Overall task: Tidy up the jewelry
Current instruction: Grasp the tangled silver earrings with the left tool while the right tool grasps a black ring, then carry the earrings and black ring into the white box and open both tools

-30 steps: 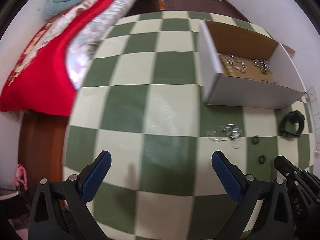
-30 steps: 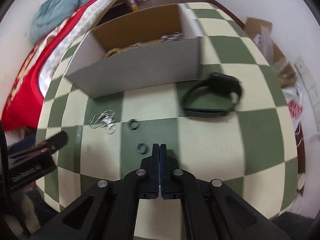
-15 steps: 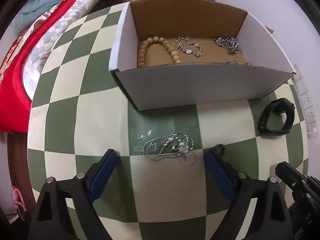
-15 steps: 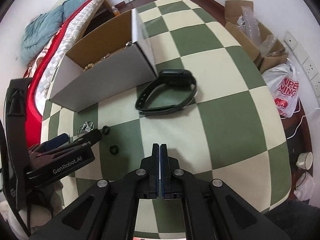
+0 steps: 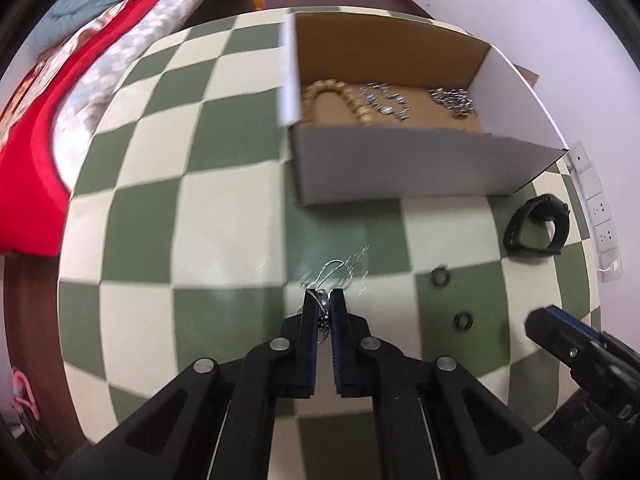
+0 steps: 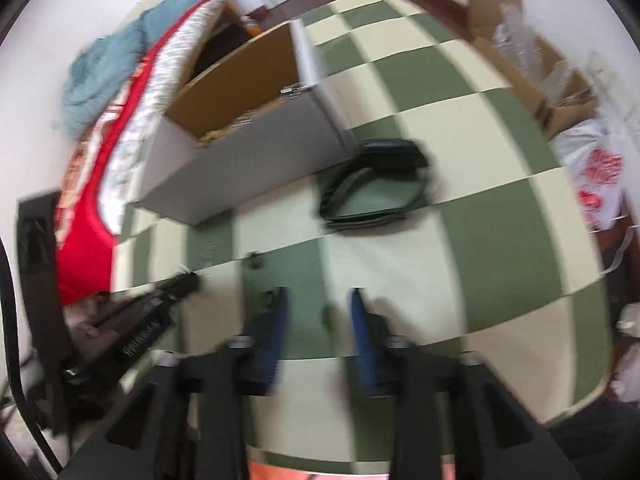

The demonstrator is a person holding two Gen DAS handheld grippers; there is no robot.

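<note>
Left tongs (image 5: 324,298) pinch my silver chain (image 5: 340,271) near the box (image 5: 416,168); right tongs (image 6: 318,300) spread.

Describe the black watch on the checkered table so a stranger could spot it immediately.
Start at the white cardboard box on the green-and-cream checkered table. Just off its front right corner lies the watch, a black strap closed in a loop. It is far bigger than the two small dark rings nearer the left claw, and unlike the silver chain in that claw, it is solid black.
</note>
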